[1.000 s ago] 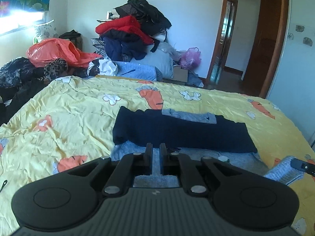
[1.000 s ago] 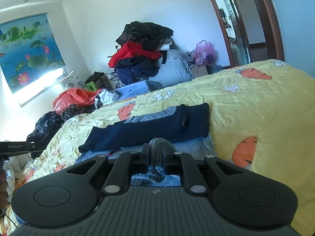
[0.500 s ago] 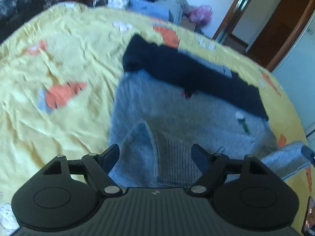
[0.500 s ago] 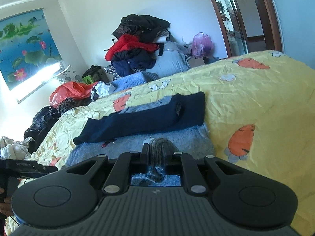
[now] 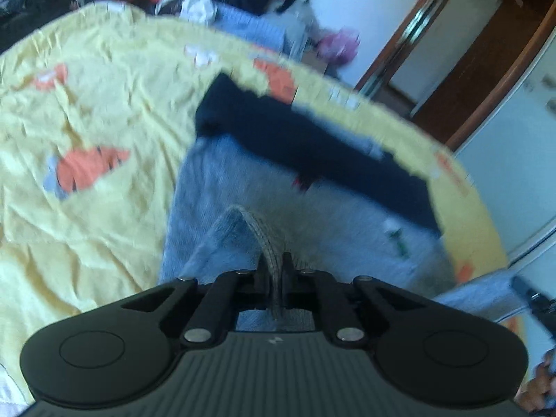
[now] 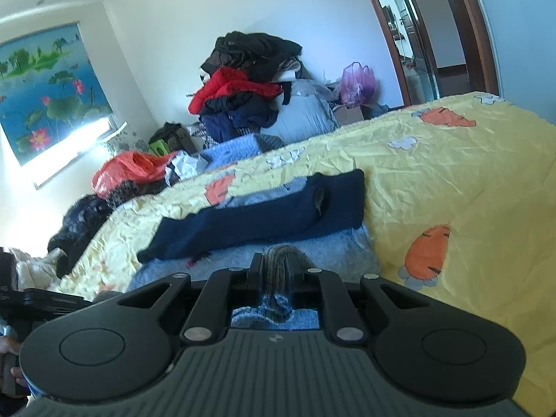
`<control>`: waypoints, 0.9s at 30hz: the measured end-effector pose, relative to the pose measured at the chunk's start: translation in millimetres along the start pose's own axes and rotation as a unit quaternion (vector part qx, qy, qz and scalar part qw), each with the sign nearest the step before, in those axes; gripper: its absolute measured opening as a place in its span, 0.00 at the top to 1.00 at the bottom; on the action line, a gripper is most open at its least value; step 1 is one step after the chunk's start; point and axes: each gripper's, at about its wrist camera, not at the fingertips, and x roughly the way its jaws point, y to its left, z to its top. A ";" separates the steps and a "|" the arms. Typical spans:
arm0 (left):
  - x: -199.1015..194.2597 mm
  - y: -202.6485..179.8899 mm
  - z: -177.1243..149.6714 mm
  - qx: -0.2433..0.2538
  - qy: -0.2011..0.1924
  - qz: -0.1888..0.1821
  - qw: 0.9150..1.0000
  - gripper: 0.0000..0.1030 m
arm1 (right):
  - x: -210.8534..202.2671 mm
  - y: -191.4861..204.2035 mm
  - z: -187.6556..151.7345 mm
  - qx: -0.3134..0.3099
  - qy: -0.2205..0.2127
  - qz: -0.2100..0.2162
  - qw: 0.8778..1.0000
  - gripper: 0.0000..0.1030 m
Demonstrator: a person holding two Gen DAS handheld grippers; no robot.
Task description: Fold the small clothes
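A grey-blue knitted sweater [image 5: 347,222] lies flat on the yellow bed, with its navy sleeves [image 5: 312,142] folded across the upper part. My left gripper [image 5: 272,266] is shut on the sweater's ribbed hem [image 5: 267,239], which stands up as a pinched ridge between the fingers. In the right wrist view the same sweater [image 6: 333,250] lies under the navy sleeves [image 6: 264,222]. My right gripper [image 6: 278,267] is shut on a bunched ribbed fold of the hem [image 6: 281,260]. The left wrist view is blurred.
A yellow sheet [image 6: 451,180] with carrot prints covers the bed. Beyond its far edge is a tall pile of clothes [image 6: 246,80], an orange bag [image 6: 128,170] and a pink bag [image 6: 358,83]. A wooden door frame [image 5: 486,80] stands at the right.
My left gripper opened wide, tipped down over the sweater's hem and shut on it. The right gripper stayed shut on its fold and barely moved.
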 end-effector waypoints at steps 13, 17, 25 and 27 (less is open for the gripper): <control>-26.8 -35.8 48.8 0.023 -0.090 0.045 0.995 0.95 | 11.7 0.4 21.5 0.020 -0.028 -0.004 0.999 0.79; -19.8 -44.0 51.0 0.038 -0.100 0.069 0.992 0.95 | 17.3 1.4 26.0 0.019 -0.030 -0.007 0.999 0.79; -22.3 -61.1 63.1 0.074 -0.132 0.097 0.984 0.95 | 24.1 -0.5 37.4 0.025 -0.044 -0.013 0.999 0.79; -22.0 -64.8 67.7 0.079 -0.138 0.099 0.982 0.95 | 26.8 -2.4 40.7 0.028 -0.047 -0.014 0.998 0.79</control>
